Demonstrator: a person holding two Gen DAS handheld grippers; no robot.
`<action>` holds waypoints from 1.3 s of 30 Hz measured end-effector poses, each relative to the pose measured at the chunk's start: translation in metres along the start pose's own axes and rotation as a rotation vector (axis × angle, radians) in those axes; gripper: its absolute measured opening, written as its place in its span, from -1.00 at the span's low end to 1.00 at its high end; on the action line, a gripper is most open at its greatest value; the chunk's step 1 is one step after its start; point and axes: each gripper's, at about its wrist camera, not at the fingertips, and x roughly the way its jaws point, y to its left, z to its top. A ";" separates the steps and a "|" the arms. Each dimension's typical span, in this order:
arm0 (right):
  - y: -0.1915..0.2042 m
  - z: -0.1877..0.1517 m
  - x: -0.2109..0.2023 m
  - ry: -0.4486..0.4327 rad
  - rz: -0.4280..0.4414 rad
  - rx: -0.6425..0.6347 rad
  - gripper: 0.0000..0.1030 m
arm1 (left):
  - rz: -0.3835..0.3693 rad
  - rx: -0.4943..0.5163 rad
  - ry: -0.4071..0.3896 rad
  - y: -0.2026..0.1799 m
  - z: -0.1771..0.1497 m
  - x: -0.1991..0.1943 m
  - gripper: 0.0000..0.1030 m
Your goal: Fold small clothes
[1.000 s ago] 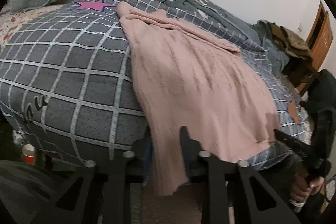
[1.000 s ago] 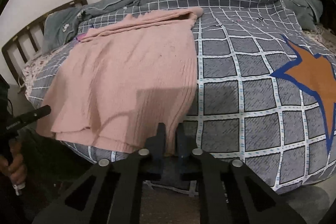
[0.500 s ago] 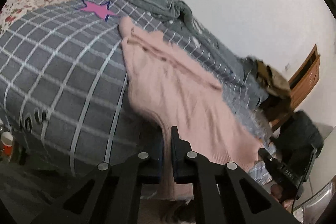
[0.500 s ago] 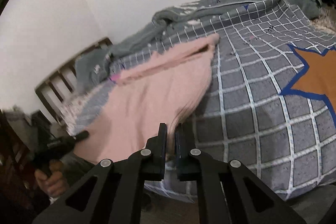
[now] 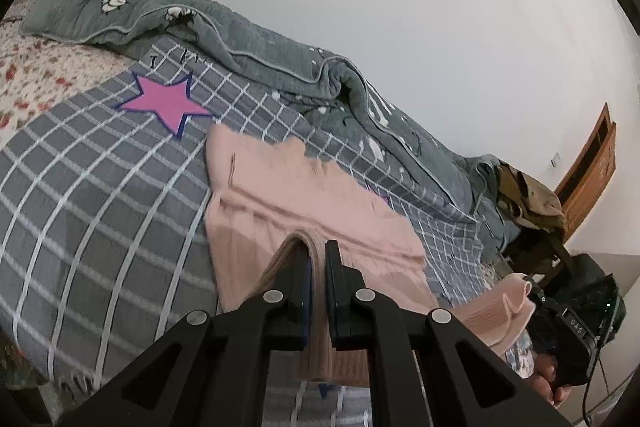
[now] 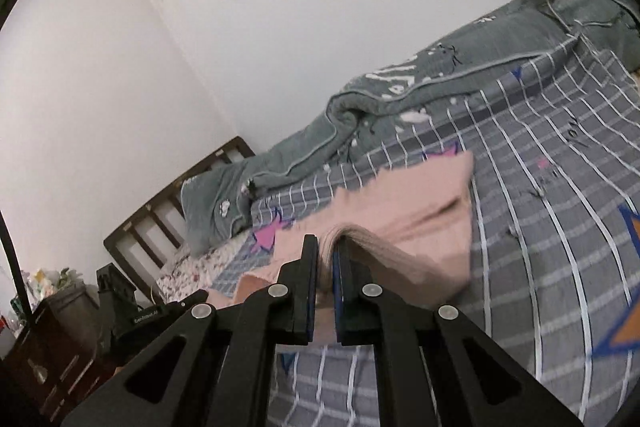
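Our left claw (image 5: 317, 259) and right claw (image 6: 326, 255) are each clamped on a near hem corner of the pink sweater (image 5: 304, 203), which stretches ahead of both across the bed (image 5: 100, 187); we judge the fold goes forward.

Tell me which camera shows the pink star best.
Left wrist view: the whole pink star shows on the checked bedspread, sharp. In the right wrist view it is small, far off and partly hidden behind the pink sweater.
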 end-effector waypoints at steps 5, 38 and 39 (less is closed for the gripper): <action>-0.010 0.031 0.033 0.001 -0.034 0.005 -0.86 | 0.079 0.050 -0.016 -0.008 0.027 0.033 -0.86; -0.116 0.075 0.241 0.224 -0.288 -0.093 -0.32 | 0.130 0.019 0.037 0.038 0.118 0.202 0.25; -0.122 0.074 0.245 0.240 -0.280 -0.069 -0.31 | 0.121 0.025 0.022 0.039 0.118 0.200 0.30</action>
